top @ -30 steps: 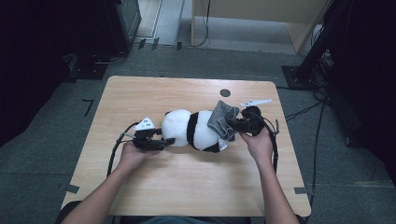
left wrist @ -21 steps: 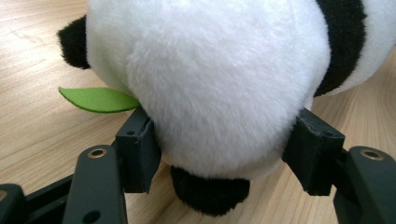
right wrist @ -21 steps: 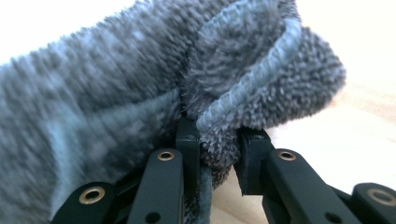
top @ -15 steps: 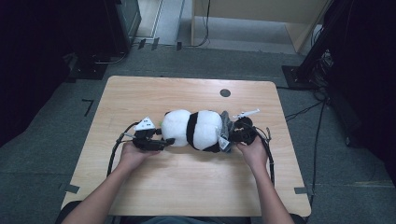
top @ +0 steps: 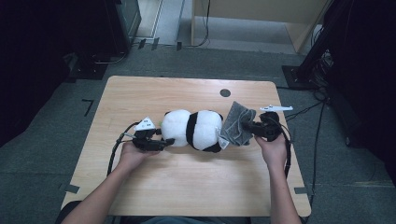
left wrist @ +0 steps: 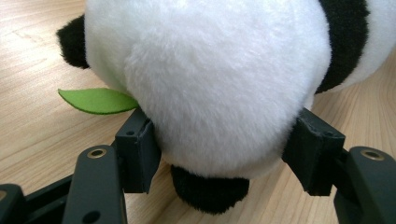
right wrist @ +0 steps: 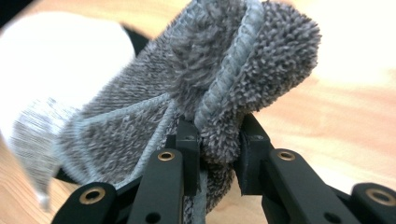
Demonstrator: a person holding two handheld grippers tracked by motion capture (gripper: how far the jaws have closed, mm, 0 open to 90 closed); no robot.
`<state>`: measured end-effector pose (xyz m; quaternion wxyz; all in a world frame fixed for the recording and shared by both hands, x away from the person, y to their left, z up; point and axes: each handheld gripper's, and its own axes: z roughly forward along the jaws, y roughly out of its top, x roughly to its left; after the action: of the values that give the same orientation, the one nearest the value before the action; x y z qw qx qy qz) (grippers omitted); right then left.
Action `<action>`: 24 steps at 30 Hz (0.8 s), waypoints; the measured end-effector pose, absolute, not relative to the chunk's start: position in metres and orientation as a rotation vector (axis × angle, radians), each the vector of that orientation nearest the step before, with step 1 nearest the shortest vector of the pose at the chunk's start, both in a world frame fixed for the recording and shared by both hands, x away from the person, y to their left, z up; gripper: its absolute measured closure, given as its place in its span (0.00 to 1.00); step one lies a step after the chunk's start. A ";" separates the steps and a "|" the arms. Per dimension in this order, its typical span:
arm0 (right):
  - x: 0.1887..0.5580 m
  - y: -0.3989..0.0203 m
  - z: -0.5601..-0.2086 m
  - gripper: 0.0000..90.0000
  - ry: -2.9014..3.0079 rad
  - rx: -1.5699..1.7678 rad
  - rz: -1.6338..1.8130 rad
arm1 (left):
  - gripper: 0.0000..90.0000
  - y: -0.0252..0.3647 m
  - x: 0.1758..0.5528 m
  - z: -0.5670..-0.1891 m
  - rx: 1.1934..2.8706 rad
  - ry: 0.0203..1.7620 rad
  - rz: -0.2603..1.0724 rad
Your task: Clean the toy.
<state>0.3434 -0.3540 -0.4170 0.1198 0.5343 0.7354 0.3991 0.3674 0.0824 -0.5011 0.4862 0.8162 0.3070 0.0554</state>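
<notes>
On the left, the left tongs (top: 161, 142) kept their place, their pads pressed on both sides of the white head of the plush panda (top: 194, 130), which lay along the middle of the bench (top: 140, 93); a green felt leaf (left wrist: 95, 100) stuck out beside its head. To the right, the right tongs (top: 247, 126) were closed tight on a fold of the grey towel (top: 237, 123). Half a second before, the towel lay pressed against the panda's back end; now it had been drawn off to the right, hanging loose. I judged one wiping stroke finished, another perhaps to follow.

Black jaws clamping plush panda (left wrist: 210, 79), green leaf (left wrist: 95, 100), wooden table (left wrist: 32, 56)
</notes>
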 end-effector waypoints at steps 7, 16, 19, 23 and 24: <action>0.333 -0.354 -0.377 0.84 2.093 1.455 1.274 | 0.38 0.082 0.367 -0.501 1.981 0.750 0.136; 0.330 -0.334 -0.356 0.84 2.107 1.350 1.416 | 0.38 0.082 0.366 -0.501 1.987 0.754 0.137; 0.338 -0.324 -0.365 0.84 2.146 1.342 1.434 | 0.38 0.082 0.365 -0.501 1.985 0.756 0.140; 0.348 -0.310 -0.382 0.84 2.201 1.363 1.400 | 0.38 0.082 0.365 -0.501 1.984 0.759 0.143; 0.350 -0.308 -0.386 0.84 2.209 1.370 1.381 | 0.38 0.082 0.365 -0.501 1.985 0.760 0.141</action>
<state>0.3503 -0.3077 -0.3861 0.0988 0.4630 0.7469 0.4670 0.3649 0.0817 -0.5013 0.4846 0.8151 0.3122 0.0580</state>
